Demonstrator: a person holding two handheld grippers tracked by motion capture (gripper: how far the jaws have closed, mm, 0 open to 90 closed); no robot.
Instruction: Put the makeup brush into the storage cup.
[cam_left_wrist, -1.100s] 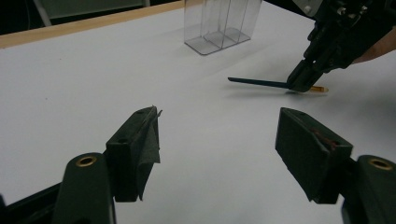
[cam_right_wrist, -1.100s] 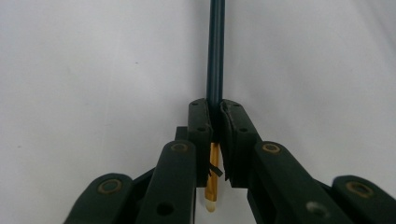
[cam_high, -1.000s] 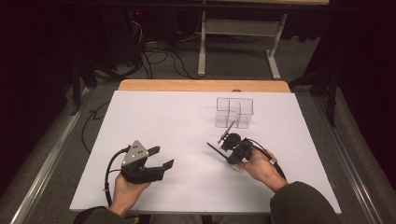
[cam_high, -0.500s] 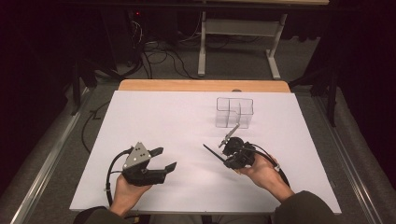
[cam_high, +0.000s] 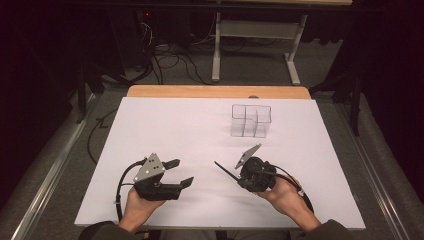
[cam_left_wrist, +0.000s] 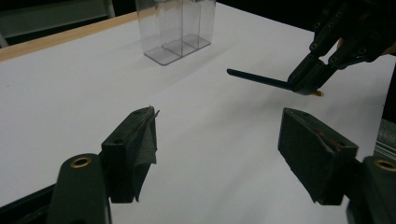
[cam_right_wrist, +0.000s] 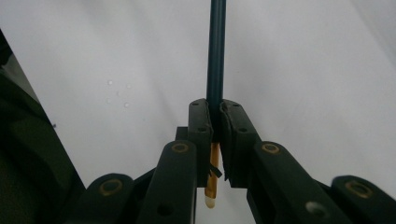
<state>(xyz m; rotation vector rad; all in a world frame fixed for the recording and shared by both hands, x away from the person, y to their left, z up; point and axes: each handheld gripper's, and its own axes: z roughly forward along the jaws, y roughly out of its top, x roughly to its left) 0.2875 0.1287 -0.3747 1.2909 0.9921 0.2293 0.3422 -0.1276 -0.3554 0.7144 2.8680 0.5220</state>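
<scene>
While the right gripper (cam_high: 239, 172) clamps the dark pencil (cam_left_wrist: 259, 78), the clear organizer (cam_high: 251, 120) awaits it; the left gripper (cam_high: 180, 172) is spread, holding nothing.

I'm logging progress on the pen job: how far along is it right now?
Done: the right gripper has picked up the dark pen; its jaws are clamped near the gold end, and the pen looks clear of the table.
In hand: carrying it; the left gripper is open and holds nothing.
Left: the clear organizer looks empty, so the pen, if meant for it, has not yet gone in.
</scene>
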